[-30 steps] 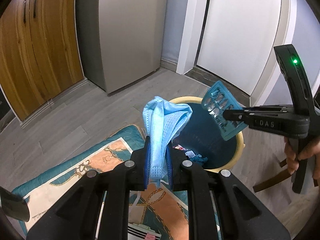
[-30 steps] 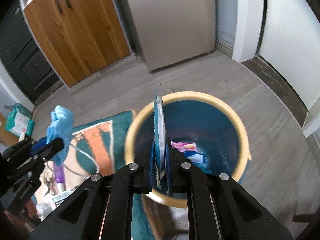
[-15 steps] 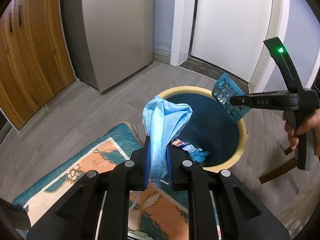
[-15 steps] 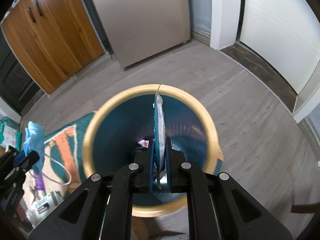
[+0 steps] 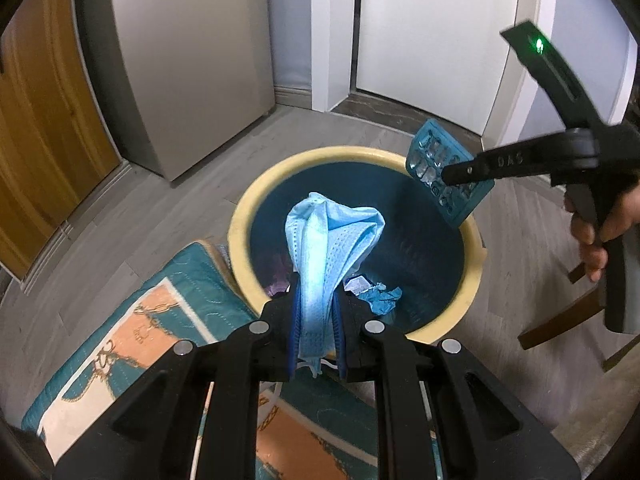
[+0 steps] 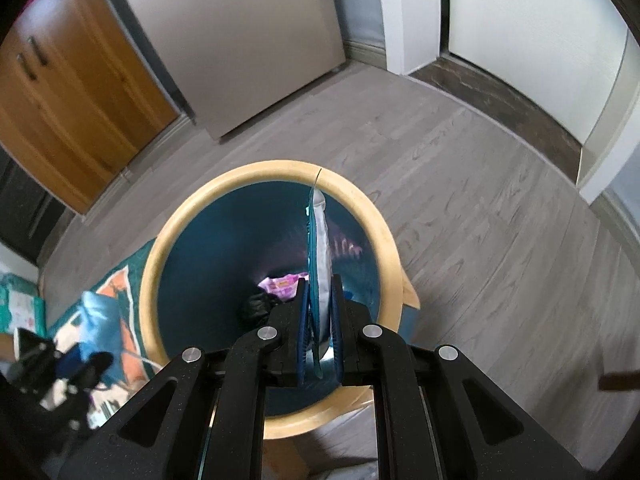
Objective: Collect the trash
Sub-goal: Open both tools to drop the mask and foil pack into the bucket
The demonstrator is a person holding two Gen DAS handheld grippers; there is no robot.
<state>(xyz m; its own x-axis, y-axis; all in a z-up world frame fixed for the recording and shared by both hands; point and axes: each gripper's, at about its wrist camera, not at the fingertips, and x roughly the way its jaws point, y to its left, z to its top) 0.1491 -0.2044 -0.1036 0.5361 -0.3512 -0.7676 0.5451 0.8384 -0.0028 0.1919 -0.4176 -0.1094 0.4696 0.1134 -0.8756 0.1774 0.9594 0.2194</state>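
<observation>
A: Left wrist view first. Your left gripper is clamped on the blue face mask, which stands up out of the jaws along the fingers. The bin, the landmark here, lies just ahead and below; the mask's top sits over the near part of its opening, while the fingertips look to be at about the near rim.

B: And your other hand?

A: In the same view your right gripper comes in from the right, closed on the teal blister pack, which hangs over the far right rim of the bin.

B: Right wrist view?

A: There the right gripper pinches the blister pack edge-on, its long axis running straight ahead across the mouth of the bin. Trash lies at the bottom. Of the 2 hands, I judge the right better placed over the opening; release there should drop the pack inside. Your left may need to go slightly further over the rim.
</observation>
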